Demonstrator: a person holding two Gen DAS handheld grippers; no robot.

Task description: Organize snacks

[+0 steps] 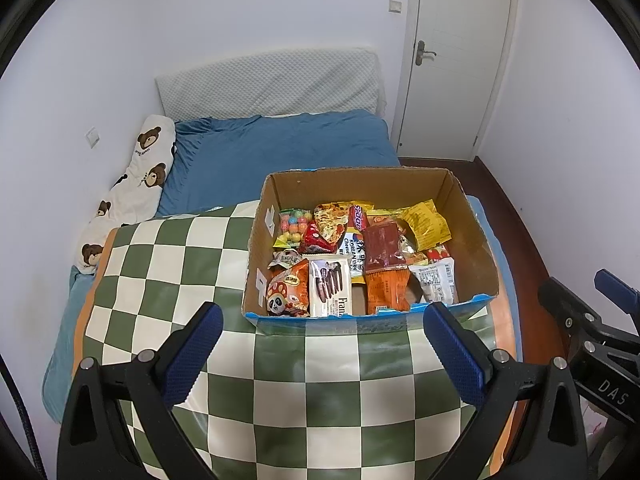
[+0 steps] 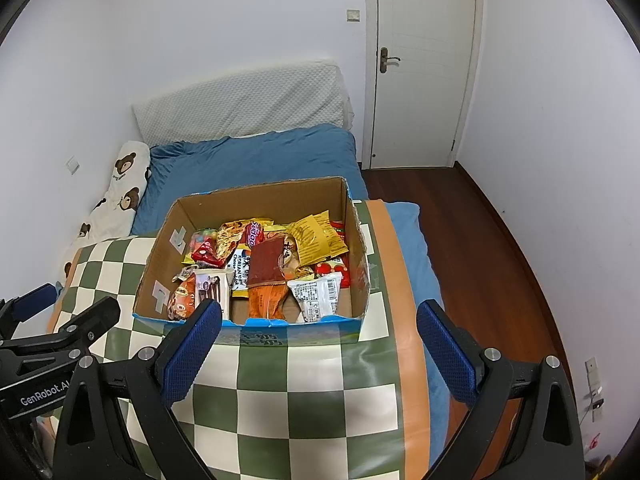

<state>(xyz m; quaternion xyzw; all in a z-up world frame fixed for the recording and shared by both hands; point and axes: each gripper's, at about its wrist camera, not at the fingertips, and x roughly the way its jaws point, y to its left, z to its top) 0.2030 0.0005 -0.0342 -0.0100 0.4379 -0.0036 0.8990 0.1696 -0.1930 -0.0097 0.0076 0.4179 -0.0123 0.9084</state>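
An open cardboard box (image 1: 476, 240) (image 2: 160, 272) stands on a green-and-white checkered mat (image 1: 304, 392) (image 2: 304, 392). It holds several snack packets: a panda bag (image 1: 289, 290), a white Franzzi pack (image 1: 331, 286), an orange packet (image 1: 386, 288), a yellow packet (image 1: 426, 222) and a candy bag (image 1: 293, 226). My left gripper (image 1: 322, 354) is open and empty, just in front of the box. My right gripper (image 2: 318, 354) is open and empty, also in front of the box. Each gripper shows at the edge of the other's view.
The mat lies on a bed with a blue sheet (image 1: 280, 148). A bear-print pillow (image 1: 132, 184) lies along the left wall. A white foam headboard (image 1: 272, 84) leans at the back. A white door (image 1: 456, 56) and dark wood floor (image 2: 480, 240) are to the right.
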